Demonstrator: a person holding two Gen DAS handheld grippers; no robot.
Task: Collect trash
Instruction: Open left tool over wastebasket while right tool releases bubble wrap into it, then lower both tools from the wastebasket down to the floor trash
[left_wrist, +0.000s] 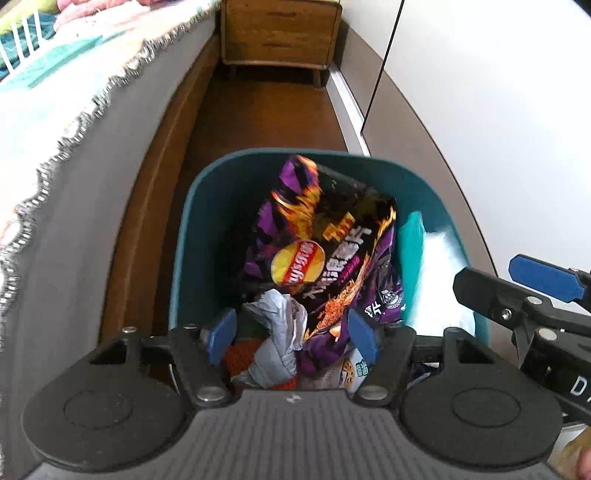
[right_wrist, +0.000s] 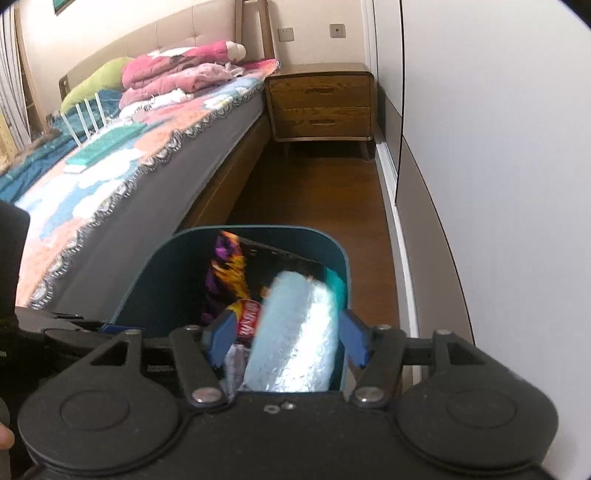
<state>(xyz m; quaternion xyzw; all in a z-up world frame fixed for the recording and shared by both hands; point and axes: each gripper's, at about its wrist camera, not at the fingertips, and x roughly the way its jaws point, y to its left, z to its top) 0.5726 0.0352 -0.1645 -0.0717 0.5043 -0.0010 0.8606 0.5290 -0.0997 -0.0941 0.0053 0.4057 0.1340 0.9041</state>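
A teal trash bin (left_wrist: 192, 236) stands on the wooden floor between the bed and the wall, also in the right wrist view (right_wrist: 147, 280). Inside lie a purple chip bag (left_wrist: 332, 236), crumpled grey paper (left_wrist: 277, 332) and other wrappers. My left gripper (left_wrist: 291, 338) is open just above the bin's near rim, holding nothing. A blurred light-blue and silver packet (right_wrist: 295, 336) sits between the open fingers of my right gripper (right_wrist: 288, 338) over the bin; it shows as a white blur with a teal edge in the left wrist view (left_wrist: 439, 280). The right gripper's blue fingertips (left_wrist: 543, 277) show at the left view's right edge.
A bed (right_wrist: 147, 147) with a colourful fringed blanket runs along the left. A wooden nightstand (right_wrist: 321, 103) stands at the far end of the narrow floor strip (right_wrist: 325, 192). A white wardrobe wall (right_wrist: 498, 147) closes the right side.
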